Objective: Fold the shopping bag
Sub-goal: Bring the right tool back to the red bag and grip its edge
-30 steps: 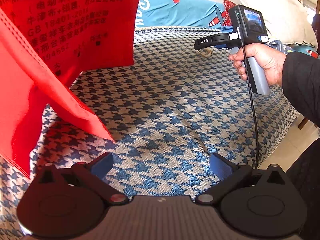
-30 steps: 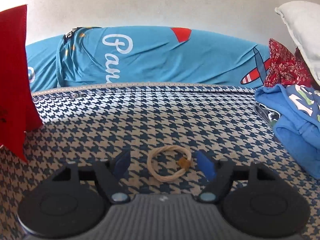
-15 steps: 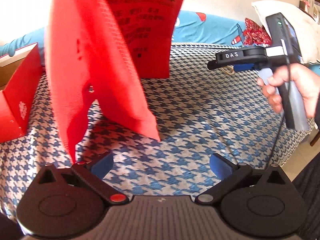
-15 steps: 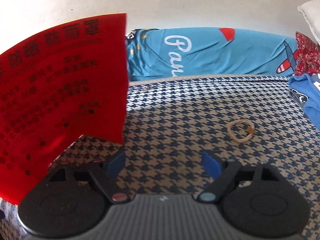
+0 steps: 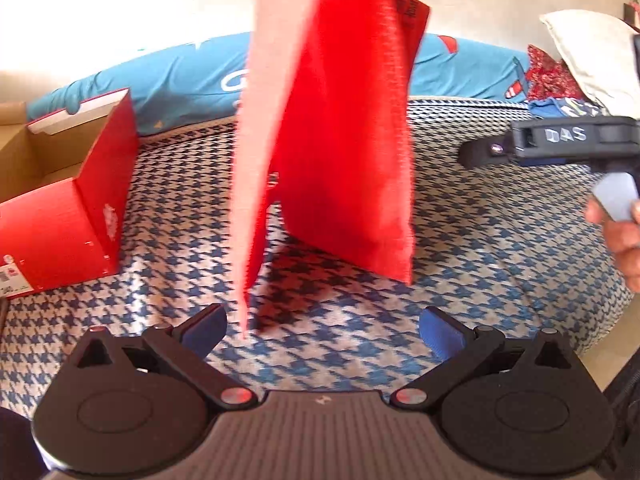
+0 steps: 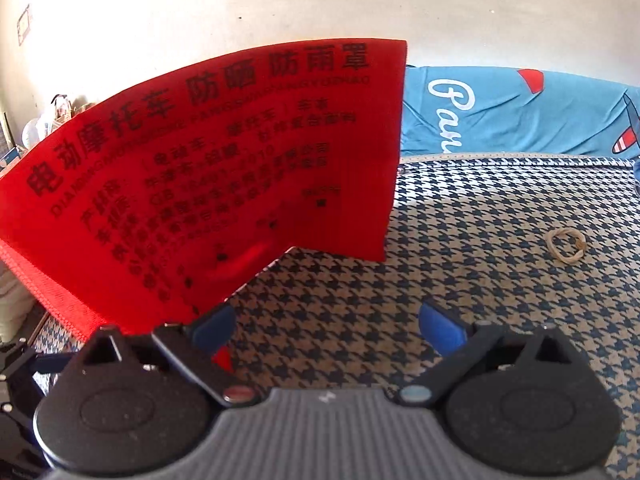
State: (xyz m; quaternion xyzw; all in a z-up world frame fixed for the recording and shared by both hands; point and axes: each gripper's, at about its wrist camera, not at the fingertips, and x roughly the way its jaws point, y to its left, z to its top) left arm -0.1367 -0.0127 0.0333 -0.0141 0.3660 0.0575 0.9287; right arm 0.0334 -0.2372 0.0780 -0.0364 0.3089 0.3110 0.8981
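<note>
Red non-woven shopping bag [image 5: 344,152] hangs upright over the middle of the bed, its lower corners close above the houndstooth bedcover [image 5: 480,264] and a dark shadow beneath it; what holds it up lies above both views and cannot be told; from the right wrist its broad face [image 6: 224,176] shows black printed characters. Left gripper [image 5: 322,326] sits low in front of the bag with its blue pads spread wide and only bedcover between them; the bag's nearest edge hangs just beside the left pad, contact unclear. Right gripper [image 6: 326,326] has just been opening, and nothing lies between its wide jaws; the bag hangs by its left finger. Left of the bag an open red shoebox [image 5: 76,216] rests on the bedcover; a small looped band [image 6: 566,244] lies well apart to the right; a blue cushion [image 6: 520,112] lines the wall.
</note>
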